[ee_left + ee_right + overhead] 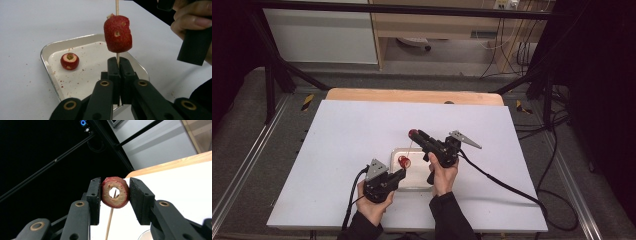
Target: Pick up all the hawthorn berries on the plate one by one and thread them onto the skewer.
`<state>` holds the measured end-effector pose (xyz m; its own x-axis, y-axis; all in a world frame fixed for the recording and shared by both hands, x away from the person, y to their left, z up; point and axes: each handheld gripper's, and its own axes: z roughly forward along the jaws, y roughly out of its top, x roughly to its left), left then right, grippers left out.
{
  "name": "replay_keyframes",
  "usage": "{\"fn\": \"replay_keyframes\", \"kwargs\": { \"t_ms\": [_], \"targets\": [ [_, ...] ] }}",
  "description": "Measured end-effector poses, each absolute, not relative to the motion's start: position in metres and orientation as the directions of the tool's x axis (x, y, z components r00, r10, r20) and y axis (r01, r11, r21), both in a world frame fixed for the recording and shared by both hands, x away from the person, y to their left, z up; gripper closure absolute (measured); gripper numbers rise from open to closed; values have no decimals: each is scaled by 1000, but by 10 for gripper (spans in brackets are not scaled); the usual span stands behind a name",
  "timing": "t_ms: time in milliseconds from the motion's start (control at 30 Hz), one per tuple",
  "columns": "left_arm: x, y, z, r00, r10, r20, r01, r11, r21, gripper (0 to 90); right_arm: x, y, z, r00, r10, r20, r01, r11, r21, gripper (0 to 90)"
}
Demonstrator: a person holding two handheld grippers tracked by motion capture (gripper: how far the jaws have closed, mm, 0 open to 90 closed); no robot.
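Left tongs (401, 173), lower centre of the high view: clenched on the lower end of a thin wooden skewer (117, 56); in the left gripper view the two black jaws stand pressed together at centre bottom with the stick rising between them. Threaded hawthorn piece (117, 33), red, speckled, pitted: sits on the skewer just above the jaws, upper centre of that view. Right tongs (413, 134), centre of the high view, held above the tray: grasping a cored hawthorn ring (115, 192) by its red sides, one pad on each flank; the pale cut face and its hole face the camera at centre of the right gripper view, and the skewer runs up to the hole from below. Metal tray (47, 50), shallow, rounded corners: lies on the white tabletop (347, 145), centre of the high view, flecked with red crumbs. Loose hawthorn piece (69, 61), cored, cut face up: rests in the tray, centre left of the left gripper view.
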<state>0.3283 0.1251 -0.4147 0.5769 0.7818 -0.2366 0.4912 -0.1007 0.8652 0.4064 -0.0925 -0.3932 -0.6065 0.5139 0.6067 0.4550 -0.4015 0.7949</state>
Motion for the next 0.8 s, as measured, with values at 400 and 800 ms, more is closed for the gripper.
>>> {"fn": "replay_keyframes", "kwargs": {
  "t_ms": [400,800],
  "targets": [
    [339,124,-408,563,786,-257,504,-79,860,884,396,-85,-405,-634,506,585,478,-338,810,632],
    [344,130,-413,581,774,-254,506,-99,857,884,392,-82,-411,-638,530,559,488,-283,826,610]
  ]
}}
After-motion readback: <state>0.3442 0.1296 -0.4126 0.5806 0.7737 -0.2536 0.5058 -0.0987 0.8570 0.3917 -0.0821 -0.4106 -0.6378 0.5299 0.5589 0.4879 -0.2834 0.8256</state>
